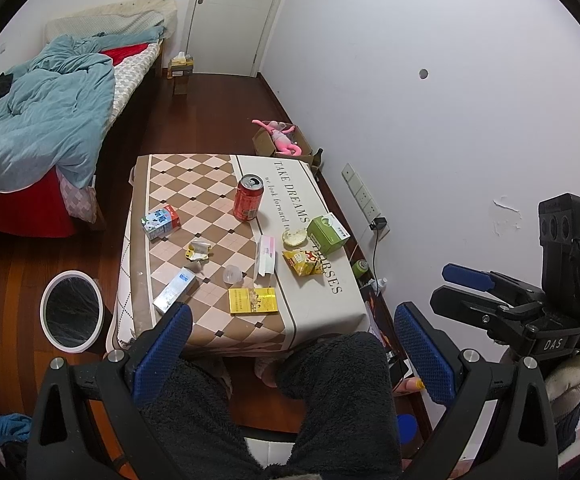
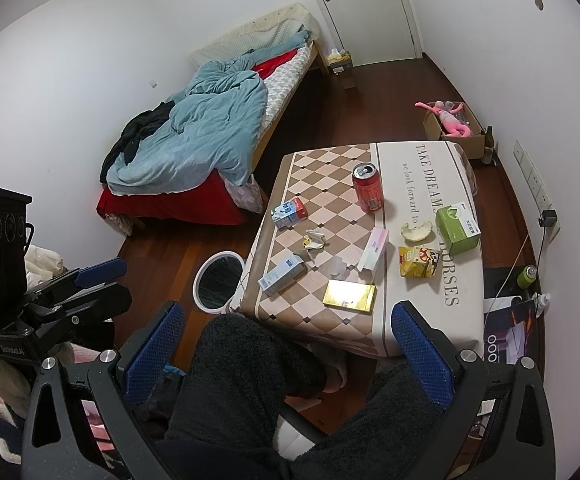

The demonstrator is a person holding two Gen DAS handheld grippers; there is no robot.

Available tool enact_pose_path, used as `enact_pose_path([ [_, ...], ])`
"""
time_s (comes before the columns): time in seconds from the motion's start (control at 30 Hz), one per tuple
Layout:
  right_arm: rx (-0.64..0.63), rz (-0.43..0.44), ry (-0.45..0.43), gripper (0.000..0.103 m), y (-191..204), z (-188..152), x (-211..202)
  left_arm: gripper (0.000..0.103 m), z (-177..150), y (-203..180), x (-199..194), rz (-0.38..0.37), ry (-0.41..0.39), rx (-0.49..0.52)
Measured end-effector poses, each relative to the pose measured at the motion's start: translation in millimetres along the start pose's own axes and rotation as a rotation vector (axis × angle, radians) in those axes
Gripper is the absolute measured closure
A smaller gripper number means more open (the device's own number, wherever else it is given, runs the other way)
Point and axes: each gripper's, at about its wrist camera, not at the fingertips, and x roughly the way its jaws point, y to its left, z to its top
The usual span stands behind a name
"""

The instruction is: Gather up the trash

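Both my left hand-held gripper (image 1: 292, 350) and right hand-held gripper (image 2: 286, 346) gape empty above my lap; nothing collected yet, so next I reach for the near gold box (image 2: 349, 296).

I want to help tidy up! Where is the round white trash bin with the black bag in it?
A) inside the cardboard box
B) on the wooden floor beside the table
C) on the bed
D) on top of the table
B: the round white trash bin with the black bag stands on the dark wooden floor, right next to the low table with the checkered cloth, on the side toward the bed.
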Motion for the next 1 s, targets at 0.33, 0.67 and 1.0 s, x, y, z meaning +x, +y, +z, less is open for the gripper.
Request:
enact_pose_path([
  [0.33, -0.001, 0.002, -0.002, 0.000, 1.7, 0.6, -0.3, 0.000, 0.2, -0.4, 0.8, -0.001, 0.000, 0.000],
  [0.67, 0.001, 0.002, -0.002, 0.000, 1.5, 0.4, -0.1, 0.000, -0.2, -1.5, 1.5, -0.001, 0.002, 0.000],
  [1.0, -0.001, 0.004, -0.004, 0.000, -3.6, -4.3, 4.3, 0.000, -1.5, -2.2, 3.4, 0.002, 0.002, -0.001],
])
